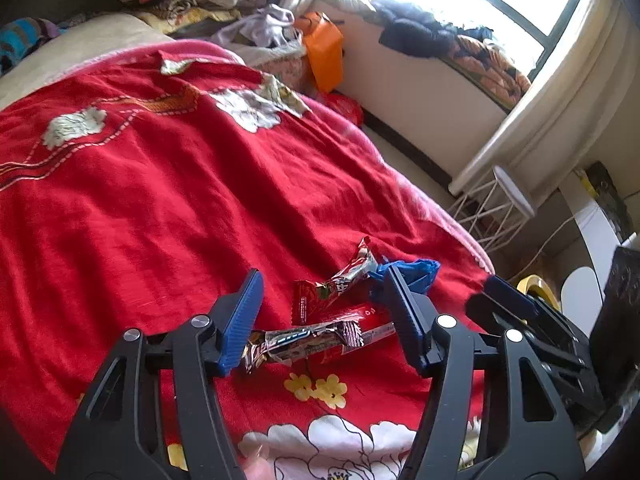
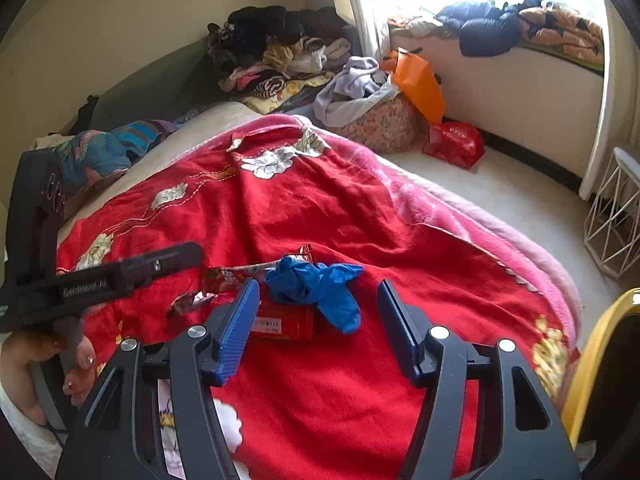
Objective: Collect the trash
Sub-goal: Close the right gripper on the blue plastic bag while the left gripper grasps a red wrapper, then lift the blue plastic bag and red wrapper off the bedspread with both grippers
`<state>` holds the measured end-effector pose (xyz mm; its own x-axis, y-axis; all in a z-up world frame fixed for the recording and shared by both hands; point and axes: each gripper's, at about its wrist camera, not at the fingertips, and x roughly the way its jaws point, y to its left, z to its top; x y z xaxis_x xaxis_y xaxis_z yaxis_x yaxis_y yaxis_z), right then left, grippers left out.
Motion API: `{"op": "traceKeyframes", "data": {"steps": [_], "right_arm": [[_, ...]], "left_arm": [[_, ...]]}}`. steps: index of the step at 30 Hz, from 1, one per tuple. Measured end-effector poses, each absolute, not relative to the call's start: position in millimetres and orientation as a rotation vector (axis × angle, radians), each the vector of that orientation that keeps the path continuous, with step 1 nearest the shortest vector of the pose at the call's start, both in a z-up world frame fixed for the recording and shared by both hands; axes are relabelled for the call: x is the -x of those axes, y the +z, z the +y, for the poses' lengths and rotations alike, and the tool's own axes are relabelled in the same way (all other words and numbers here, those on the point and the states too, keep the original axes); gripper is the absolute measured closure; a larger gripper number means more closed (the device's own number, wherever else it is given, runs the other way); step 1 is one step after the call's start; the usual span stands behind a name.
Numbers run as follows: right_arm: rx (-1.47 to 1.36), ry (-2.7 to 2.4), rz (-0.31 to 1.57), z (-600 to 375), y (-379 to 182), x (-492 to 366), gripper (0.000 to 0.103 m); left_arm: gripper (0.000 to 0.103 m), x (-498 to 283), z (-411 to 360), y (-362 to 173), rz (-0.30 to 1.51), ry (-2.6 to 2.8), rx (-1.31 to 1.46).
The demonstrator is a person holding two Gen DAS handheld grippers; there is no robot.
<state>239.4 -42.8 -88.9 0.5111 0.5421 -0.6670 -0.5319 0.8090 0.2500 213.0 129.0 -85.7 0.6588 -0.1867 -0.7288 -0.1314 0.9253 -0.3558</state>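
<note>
Two black grippers with blue ribbed fingers are hanging over a red fleece blanket with white and yellow flowers [image 1: 168, 208], which is covering the bed. In the left wrist view, the left gripper [image 1: 326, 316] is standing with its jaws apart and nothing pressed between them; a crinkled silver and red snack wrapper [image 1: 304, 344] is lying on the blanket in the gap, just below the fingertips, on top of a flat red packet [image 1: 360, 316]. Just beyond it, a second red wrapper with a twisted end [image 1: 340, 280] is lying beside a crumpled blue plastic glove [image 1: 416, 276], which is peeking out behind the right-hand finger. In the right wrist view, the right gripper [image 2: 316, 316] is also holding its jaws apart, framing the blue glove without touching it, with the trash clustered near the foot of the bed. At that view's left edge a person's hand [image 2: 76, 360] is gripping the other tool. Farther off, an orange paper bag [image 2: 418, 84] is leaning by a heap of clothes [image 2: 276, 56], a red plastic bag [image 2: 454, 144] is sitting on the floor, and a white wire side table [image 2: 616, 216] is standing near the bright window.
</note>
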Motion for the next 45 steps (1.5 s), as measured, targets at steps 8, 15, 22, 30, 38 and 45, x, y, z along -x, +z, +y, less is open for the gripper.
{"op": "traceKeyframes", "data": {"steps": [8,15,22,30,38,45], "right_arm": [[-0.036,0.696,0.895,-24,-108,-263,0.061],[-0.046,0.724,0.926,-23,-118,-262,0.094],[-0.065,0.701,0.891,-40,-111,-251,0.098],[-0.096,0.665,0.837,-64,-96,-237,0.098],[-0.119,0.640,0.807,-88,-85,-221,0.098],[-0.143,0.623,0.791,-105,-78,-211,0.098]], "left_arm": [[0.052,-229,130,-100,0.910,-0.052,0.398],[0.063,-241,125,-111,0.954,-0.063,0.381],[0.084,-244,113,-113,0.959,-0.079,0.363],[0.097,-239,98,-93,0.898,-0.124,0.350],[0.098,-231,89,-67,0.834,-0.157,0.379],[0.098,-220,73,-54,0.804,-0.185,0.371]]}}
